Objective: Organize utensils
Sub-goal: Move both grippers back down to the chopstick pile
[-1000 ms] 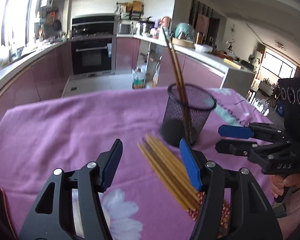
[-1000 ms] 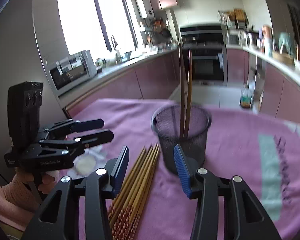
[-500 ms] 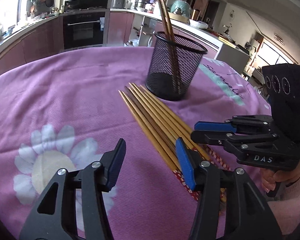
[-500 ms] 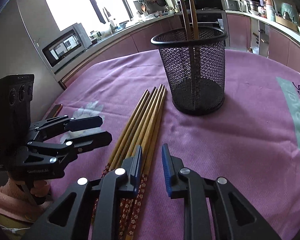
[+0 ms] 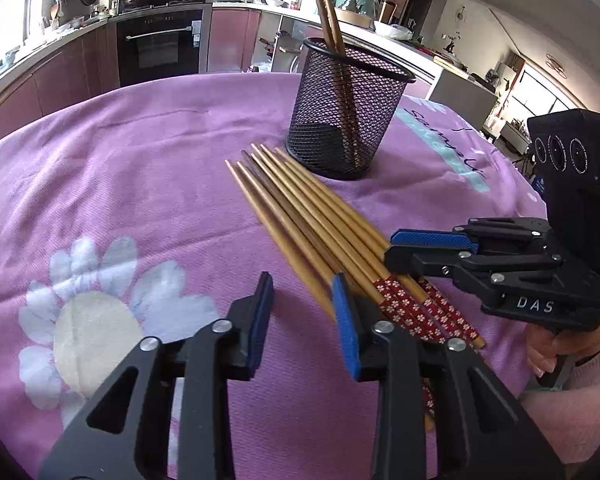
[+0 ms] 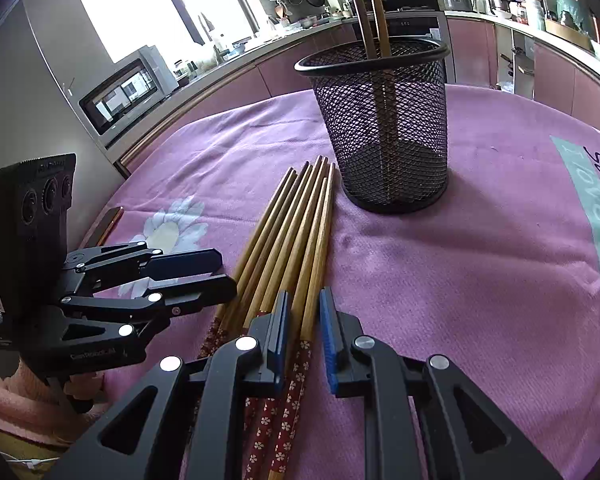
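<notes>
Plainly "DAS" on the right gripper (image 5: 392, 250), its narrowed jaws astride one chopstick, left gripper (image 5: 302, 294) closing on nothing, bamboo chopsticks (image 5: 304, 216) with red flowered ends beside mesh holder (image 5: 346, 112) on purple tablecloth (image 5: 120, 168).

Home kitchen: oven (image 5: 160, 46), microwave (image 6: 126, 94), cabinets (image 5: 72, 76)

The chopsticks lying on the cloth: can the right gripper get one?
Probably yes. The right gripper is right over the chopsticks, its fingers straddling the outermost one, their gap having just narrowed. Nothing blocks it; the mesh cup stands farther back.
</notes>
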A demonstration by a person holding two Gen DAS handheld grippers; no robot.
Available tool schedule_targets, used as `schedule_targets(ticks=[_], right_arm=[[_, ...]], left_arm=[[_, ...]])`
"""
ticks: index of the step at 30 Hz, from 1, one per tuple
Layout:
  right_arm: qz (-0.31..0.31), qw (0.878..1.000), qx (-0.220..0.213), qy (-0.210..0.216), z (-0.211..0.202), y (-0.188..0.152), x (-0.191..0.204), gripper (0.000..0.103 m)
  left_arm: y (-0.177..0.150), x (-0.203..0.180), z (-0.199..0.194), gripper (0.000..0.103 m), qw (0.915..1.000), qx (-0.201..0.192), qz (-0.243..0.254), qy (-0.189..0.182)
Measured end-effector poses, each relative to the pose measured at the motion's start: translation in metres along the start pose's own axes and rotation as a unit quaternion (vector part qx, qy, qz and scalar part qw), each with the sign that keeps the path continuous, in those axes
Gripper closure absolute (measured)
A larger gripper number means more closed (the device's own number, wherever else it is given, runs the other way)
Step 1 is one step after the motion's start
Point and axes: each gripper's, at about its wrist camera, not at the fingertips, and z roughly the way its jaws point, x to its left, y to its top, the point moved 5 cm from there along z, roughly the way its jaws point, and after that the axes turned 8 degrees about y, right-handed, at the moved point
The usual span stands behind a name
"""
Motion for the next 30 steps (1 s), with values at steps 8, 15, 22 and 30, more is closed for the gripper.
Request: schedule_targets(ticks=[8, 15, 22, 30], right_arm=[[-0.005, 1.0, -0.002, -0.017, -0.003, 0.003, -0.004, 0.087], [-0.031, 0.999, 0.008, -0.041, 0.006, 0.009, 0.0, 0.087], [-0.022, 0.999, -0.001, -0.04, 0.001, 0.015, -0.007, 0.087], [-0.03, 0.998, 0.012, -0.048, 0.006, 0.015, -0.008, 0.087]], left_arm=[[0.003, 0.007, 0.001, 0.077, 0.9999, 0.007, 0.005, 0.007], [0.008, 0.014, 0.006, 0.073, 0.9998, 0.008, 0.001, 0.019], [0.011, 0.018, 0.008, 0.075, 0.9998, 0.011, 0.0, 0.018], [0.015, 0.018, 0.013, 0.073, 0.9997, 0.012, 0.003, 0.023]])
